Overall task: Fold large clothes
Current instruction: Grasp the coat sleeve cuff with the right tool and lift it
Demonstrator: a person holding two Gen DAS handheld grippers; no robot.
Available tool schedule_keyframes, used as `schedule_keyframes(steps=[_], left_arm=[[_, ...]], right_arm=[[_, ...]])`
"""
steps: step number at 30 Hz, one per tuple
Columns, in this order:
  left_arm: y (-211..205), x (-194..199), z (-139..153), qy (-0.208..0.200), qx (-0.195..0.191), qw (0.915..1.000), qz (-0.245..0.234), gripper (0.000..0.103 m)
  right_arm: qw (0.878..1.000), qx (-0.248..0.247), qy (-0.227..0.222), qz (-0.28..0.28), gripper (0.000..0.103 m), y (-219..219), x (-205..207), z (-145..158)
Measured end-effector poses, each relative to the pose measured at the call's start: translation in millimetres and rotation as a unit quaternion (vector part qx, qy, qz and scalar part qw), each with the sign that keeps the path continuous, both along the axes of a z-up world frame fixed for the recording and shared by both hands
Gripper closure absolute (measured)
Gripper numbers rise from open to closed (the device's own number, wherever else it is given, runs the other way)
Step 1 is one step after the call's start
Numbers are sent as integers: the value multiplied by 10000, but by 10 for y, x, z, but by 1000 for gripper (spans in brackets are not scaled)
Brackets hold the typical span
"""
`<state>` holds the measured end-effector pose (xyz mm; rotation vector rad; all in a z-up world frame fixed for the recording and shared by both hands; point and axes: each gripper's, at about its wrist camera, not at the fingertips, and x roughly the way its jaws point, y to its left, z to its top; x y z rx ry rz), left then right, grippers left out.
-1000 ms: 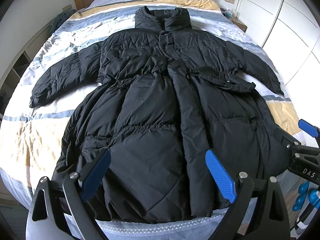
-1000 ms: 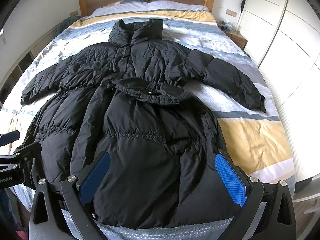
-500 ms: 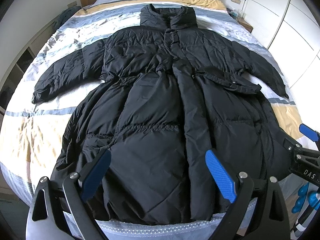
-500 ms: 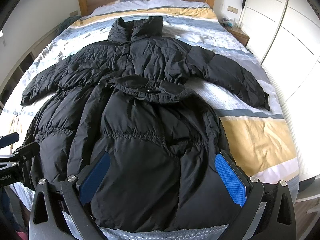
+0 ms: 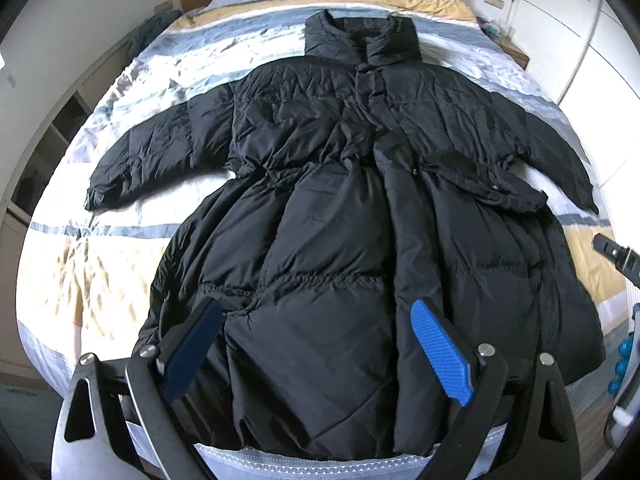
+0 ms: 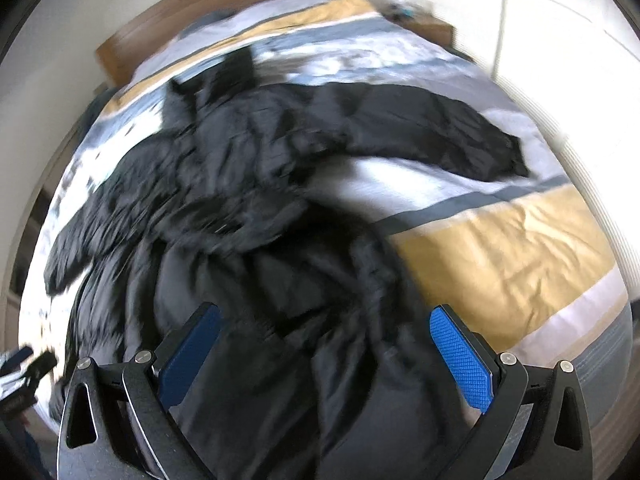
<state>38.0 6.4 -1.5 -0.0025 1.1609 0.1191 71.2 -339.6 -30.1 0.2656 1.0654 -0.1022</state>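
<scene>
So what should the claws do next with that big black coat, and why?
Probably move the right claw toward the right sleeve and pinch its cuff, to fold it in over the body. The black puffer coat lies flat on the striped bedspread with both sleeves spread out, and both claws are open and empty, the left claw over the hem.

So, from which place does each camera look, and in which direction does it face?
Left wrist view: sits on the left gripper at the foot of the bed, faces the headboard; its open fingers frame the black coat.
Right wrist view: sits on the right gripper, tilted and blurred, faces the coat; its fingers are open.
Both share the coat, bed and headboard.
</scene>
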Motion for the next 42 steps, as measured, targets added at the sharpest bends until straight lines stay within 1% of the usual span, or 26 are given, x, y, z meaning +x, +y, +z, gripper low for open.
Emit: schedule_keyframes(steps=[3, 5, 8, 10, 16, 21, 24, 26, 27, 28, 30, 32, 33, 34, 35, 37, 38, 41, 42], left_arm=[[42, 107, 48, 22, 1, 9998, 186, 7], [61, 177, 73, 36, 15, 9996, 297, 7], [81, 272, 98, 54, 75, 9989, 462, 7], [102, 331, 89, 123, 146, 9980, 601, 7], [190, 393, 22, 367, 174, 9935, 1059, 7], [175, 370, -34, 555, 344, 9915, 1122, 7], [169, 350, -62, 629, 403, 9910, 1115, 7], [165, 335, -79, 674, 433, 9905, 1117, 7], [166, 331, -85, 692, 441, 9903, 1121, 7], [170, 328, -92, 713, 443, 9901, 1126, 7], [175, 329, -96, 732, 430, 9899, 1133, 7], [181, 338, -104, 750, 424, 9898, 1135, 7], [181, 342, -107, 757, 421, 9897, 1136, 7], [182, 342, -108, 750, 410, 9898, 1139, 7], [181, 342, -109, 745, 406, 9899, 1136, 7], [179, 346, -119, 735, 369, 9901, 1136, 7], [181, 351, -122, 725, 348, 9903, 1134, 7], [203, 369, -132, 694, 280, 9904, 1163, 7], [220, 382, -141, 679, 229, 9903, 1194, 7]], right_arm=[[9986, 211, 19, -487, 0, -433, 224, -72], [9967, 383, 15, -712, 0, -694, 374, -133], [9924, 735, 29, -986, 0, -1086, 637, -298], [9872, 1007, 77, -1233, 0, -1343, 815, -465], [9631, 1832, 70, -1971, 0, -1940, 1145, -927], [9361, 2558, -174, -2409, 2, -2301, 1289, -1233], [9130, 3045, -282, -2701, 12, -2468, 1317, -1416], [8995, 3280, -356, -2864, 22, -2531, 1335, -1503], [8906, 3422, -425, -2964, 24, -2573, 1338, -1548], [8851, 3510, -478, -3018, 27, -2585, 1337, -1568], [8693, 3747, -622, -3162, 37, -2656, 1349, -1621], [8601, 3878, -716, -3238, 64, -2693, 1365, -1654], [8581, 3916, -757, -3234, 71, -2703, 1384, -1652], [8596, 3903, -806, -3198, 83, -2704, 1399, -1641], [8643, 3847, -853, -3125, 89, -2700, 1436, -1592], [8741, 3740, -946, -2951, 94, -2681, 1499, -1462], [8811, 3656, -997, -2829, 95, -2655, 1535, -1374], [9062, 3328, -1159, -2335, 96, -2551, 1713, -1030], [9163, 3173, -1244, -2104, 97, -2493, 1801, -856]])
